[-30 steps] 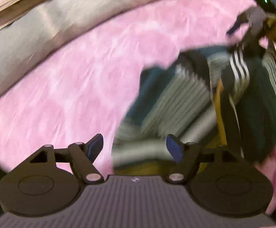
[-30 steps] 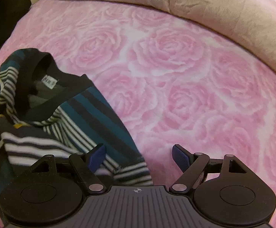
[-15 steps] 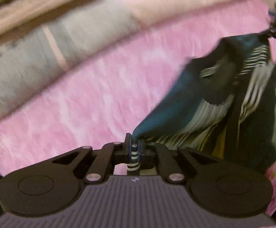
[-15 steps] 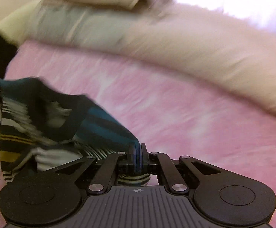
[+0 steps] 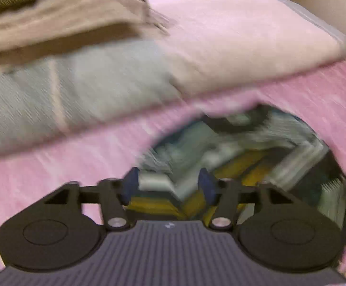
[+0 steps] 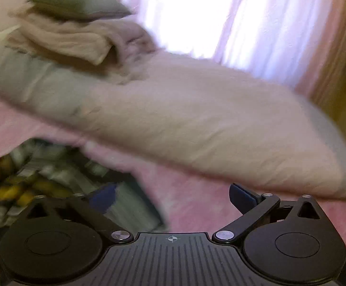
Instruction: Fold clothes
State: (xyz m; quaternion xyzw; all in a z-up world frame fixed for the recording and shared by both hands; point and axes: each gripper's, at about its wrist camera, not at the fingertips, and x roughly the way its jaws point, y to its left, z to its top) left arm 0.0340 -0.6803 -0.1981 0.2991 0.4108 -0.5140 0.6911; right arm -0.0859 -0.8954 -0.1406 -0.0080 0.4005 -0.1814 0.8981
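A striped sweater (image 5: 239,157), in teal, white, black and yellow, lies bunched on the pink rose-print bedspread (image 5: 53,166). My left gripper (image 5: 168,188) hovers above its near edge, jaws opening, the cloth beneath and not pinched. In the right wrist view the same sweater (image 6: 53,181) lies low on the left, blurred. My right gripper (image 6: 173,196) is raised over the bedspread (image 6: 196,197), jaws opening wide with nothing between the pads.
A long pale bolster (image 6: 196,119) and a grey pillow (image 5: 77,90) run along the back of the bed. Folded beige blankets (image 6: 72,40) are stacked on them. A bright curtained window (image 6: 208,14) is behind.
Both grippers were shut on the sweater's edge half a second ago and have let it go. The sweater has dropped onto the bedspread. The right gripper has risen and tilted up toward the window.
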